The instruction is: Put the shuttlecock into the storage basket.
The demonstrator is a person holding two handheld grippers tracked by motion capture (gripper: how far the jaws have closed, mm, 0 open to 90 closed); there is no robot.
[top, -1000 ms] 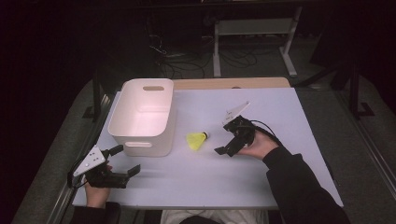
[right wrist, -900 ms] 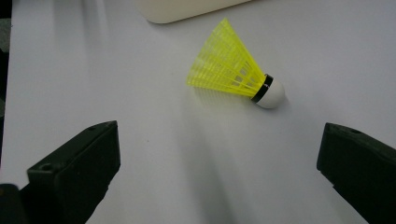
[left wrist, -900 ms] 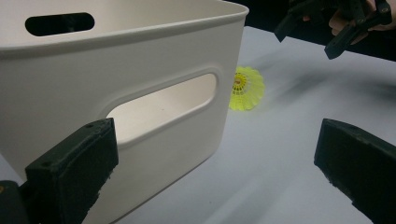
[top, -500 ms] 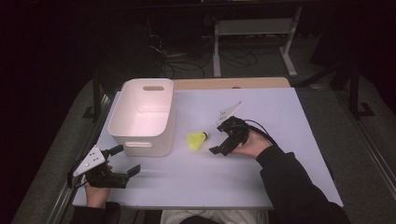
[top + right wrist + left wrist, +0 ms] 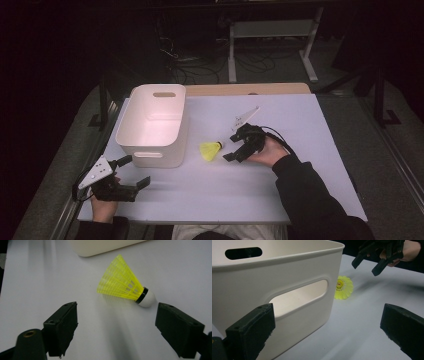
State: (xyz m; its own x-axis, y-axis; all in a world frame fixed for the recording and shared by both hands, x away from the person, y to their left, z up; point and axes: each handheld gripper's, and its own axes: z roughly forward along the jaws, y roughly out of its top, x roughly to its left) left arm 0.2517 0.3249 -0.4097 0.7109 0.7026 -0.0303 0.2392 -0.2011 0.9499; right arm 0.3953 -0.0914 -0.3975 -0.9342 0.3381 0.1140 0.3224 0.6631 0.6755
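At the worktop's near left corner, the left gripper (image 5: pixel 131 171) rests low in the person's left hand (image 5: pixel 104 200), jaws spread wide and level. Toward the middle, the right hand (image 5: pixel 267 151) tilts the right gripper (image 5: pixel 234 145) down toward the surface, its jaws apart, having just been closing, nothing between them.

The high view is looking forward and down over the whole table (image 5: pixel 280 200) from the person's side. The left claw (image 5: pixel 134 172) view is sitting low, close against the white bin (image 5: pixel 287 290), facing the yellow shuttlecock (image 5: pixel 343 287). The right claw (image 5: pixel 233 146) view is looking closely down on that same shuttlecock.
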